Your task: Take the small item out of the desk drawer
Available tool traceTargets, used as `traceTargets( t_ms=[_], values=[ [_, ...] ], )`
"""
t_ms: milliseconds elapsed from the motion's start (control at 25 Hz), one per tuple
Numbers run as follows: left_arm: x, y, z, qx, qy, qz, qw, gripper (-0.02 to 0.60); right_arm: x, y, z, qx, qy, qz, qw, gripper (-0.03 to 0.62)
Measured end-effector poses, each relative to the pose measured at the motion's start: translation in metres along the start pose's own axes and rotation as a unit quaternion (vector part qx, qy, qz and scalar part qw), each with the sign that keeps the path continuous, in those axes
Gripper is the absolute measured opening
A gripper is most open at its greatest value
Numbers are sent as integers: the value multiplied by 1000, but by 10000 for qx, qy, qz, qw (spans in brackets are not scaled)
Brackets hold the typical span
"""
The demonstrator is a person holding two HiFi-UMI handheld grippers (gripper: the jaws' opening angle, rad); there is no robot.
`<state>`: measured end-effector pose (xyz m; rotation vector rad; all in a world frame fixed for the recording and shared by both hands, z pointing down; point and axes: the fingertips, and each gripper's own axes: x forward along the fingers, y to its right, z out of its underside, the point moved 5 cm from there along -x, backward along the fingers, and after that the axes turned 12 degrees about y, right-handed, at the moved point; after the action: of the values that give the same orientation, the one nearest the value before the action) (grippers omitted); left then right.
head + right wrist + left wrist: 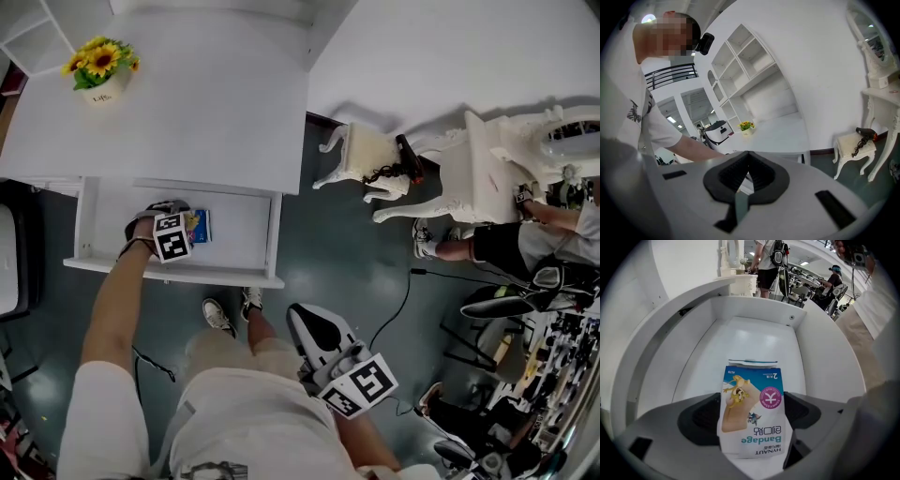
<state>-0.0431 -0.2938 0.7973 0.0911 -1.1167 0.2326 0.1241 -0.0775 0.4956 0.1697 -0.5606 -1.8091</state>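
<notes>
The white desk drawer [239, 225] stands pulled out, and a small blue-and-white bandage box [200, 226] lies in it toward the left. My left gripper [173, 214] reaches steeply down into the drawer. In the left gripper view the bandage box [751, 408] fills the gap between the two dark pads [701, 417], which meet its sides, so the left gripper [751, 414] is shut on it. My right gripper [314, 330] hangs low at my side, away from the drawer. In its own view the right gripper [747, 171] is shut with nothing between its pads.
A sunflower pot [101, 73] sits on the white desk top [187, 122]. To the right stand a white stool [370, 155] with a hair dryer, an ornate dressing table [497, 169] and a person [506, 246]. A cable [398, 300] runs across the dark floor.
</notes>
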Motion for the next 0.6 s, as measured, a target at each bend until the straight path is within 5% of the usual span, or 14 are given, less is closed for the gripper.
traceTargets(
  t_ms=[600],
  values=[
    [-80,-11,-25,-434,633,-987,9922,428,-1,-34,-21,-210,493,-299,9981,9]
  ],
)
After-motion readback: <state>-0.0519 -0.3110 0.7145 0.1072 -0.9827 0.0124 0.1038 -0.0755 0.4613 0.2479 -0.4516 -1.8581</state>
